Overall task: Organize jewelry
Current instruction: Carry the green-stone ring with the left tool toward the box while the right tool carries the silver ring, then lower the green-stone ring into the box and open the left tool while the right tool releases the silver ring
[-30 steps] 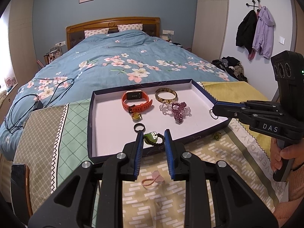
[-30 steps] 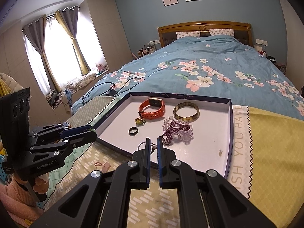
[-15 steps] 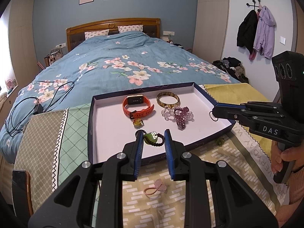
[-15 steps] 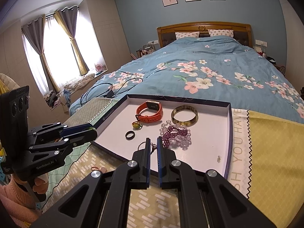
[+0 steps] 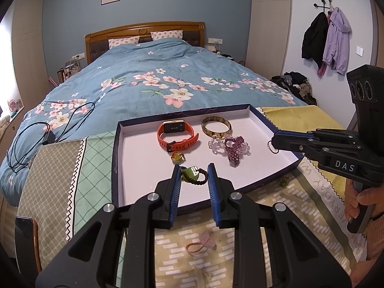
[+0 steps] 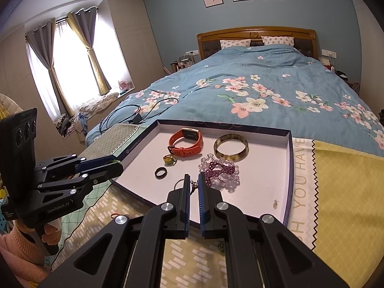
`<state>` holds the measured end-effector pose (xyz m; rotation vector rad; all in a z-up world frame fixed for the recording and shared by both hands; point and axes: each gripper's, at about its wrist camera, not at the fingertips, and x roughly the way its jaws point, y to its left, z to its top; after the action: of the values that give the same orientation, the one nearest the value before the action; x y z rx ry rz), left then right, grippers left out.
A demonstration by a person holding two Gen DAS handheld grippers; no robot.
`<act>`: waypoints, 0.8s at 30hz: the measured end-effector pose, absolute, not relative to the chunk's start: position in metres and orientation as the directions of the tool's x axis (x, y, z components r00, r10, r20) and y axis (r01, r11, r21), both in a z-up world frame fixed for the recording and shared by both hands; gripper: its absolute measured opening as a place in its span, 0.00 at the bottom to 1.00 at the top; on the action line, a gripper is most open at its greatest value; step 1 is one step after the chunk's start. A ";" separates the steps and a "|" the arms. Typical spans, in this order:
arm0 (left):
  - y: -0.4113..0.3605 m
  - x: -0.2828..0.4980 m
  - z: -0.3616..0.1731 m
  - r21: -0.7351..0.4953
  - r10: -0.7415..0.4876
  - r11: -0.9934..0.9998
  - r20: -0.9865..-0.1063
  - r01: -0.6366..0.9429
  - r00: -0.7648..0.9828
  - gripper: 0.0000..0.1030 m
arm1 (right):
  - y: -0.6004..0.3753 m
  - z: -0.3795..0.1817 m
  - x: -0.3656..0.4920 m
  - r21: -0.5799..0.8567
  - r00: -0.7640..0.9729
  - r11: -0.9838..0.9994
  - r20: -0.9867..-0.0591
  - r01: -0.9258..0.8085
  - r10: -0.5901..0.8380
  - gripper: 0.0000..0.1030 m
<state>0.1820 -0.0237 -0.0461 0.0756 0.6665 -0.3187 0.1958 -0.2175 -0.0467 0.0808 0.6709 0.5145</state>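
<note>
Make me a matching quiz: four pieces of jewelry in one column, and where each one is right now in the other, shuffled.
1. orange watch
2. pink hair tie
3. green-stone bracelet
4. metal key ring

A. held by the right gripper
B. lying in the tray
C. held by the left gripper
D. on the cloth, outside the tray

Pairs: 1-B, 2-D, 3-C, 4-A

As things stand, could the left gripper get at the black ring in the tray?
Probably not yet: the left gripper is already shut on a green-pendant bracelet, so it would have to set that down first. The black ring itself lies unobstructed on the tray.
</note>
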 end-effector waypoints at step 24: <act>-0.022 0.197 -0.053 -0.042 -0.259 0.952 -0.632 0.302 0.731 0.22 | -0.216 -0.060 0.210 0.243 0.654 0.875 -0.589 -0.418 0.476 0.05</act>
<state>0.1966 -0.0220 -0.0532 0.0652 0.6851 -0.3092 0.2103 -0.2156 -0.0599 0.0881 0.6925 0.5077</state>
